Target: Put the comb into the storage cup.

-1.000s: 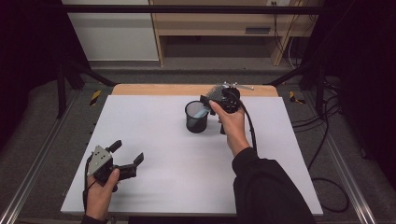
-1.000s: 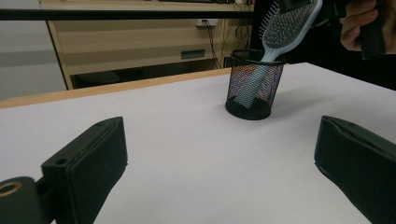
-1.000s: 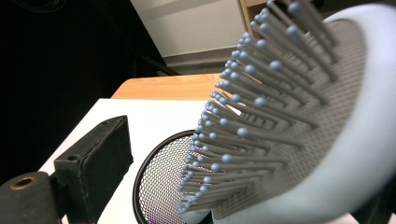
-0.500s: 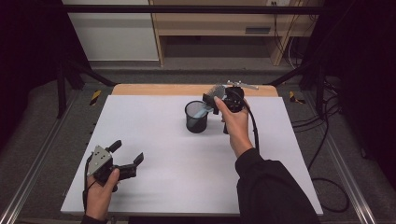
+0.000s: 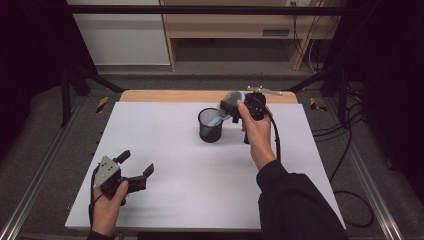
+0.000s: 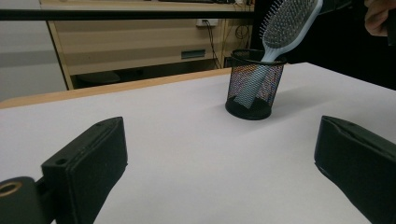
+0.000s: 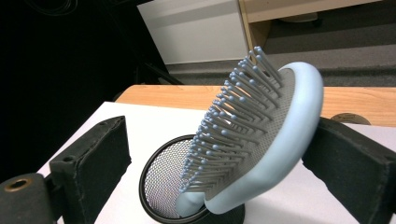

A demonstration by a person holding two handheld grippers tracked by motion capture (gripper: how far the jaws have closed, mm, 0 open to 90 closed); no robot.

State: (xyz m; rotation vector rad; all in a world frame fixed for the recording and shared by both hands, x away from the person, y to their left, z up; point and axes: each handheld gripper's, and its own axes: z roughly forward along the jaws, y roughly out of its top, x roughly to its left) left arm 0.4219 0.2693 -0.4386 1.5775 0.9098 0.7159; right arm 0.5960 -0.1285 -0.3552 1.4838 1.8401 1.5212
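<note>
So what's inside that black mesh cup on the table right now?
The handle of a light blue hairbrush stands tilted inside the black mesh cup, its bristled head sticking out above the rim. Through the mesh nothing else shows, though the cup's very bottom is hard to make out.

Bare white table (image 5: pixel 180 190) fills the frame's lower half; mesh cup (image 5: pixel 210 125) with hairbrush (image 5: pixel 227 106) blocks upper centre.

No readable text, label, brand, number or sign anywhere: none on the hairbrush (image 7: pixel 261 140), the mesh cup (image 5: pixel 210 125), the white worktop (image 5: pixel 190 175) or the furniture behind it. Yellow-and-black striped tape (image 5: pixel 101 104) on the floor, wordless.
</note>
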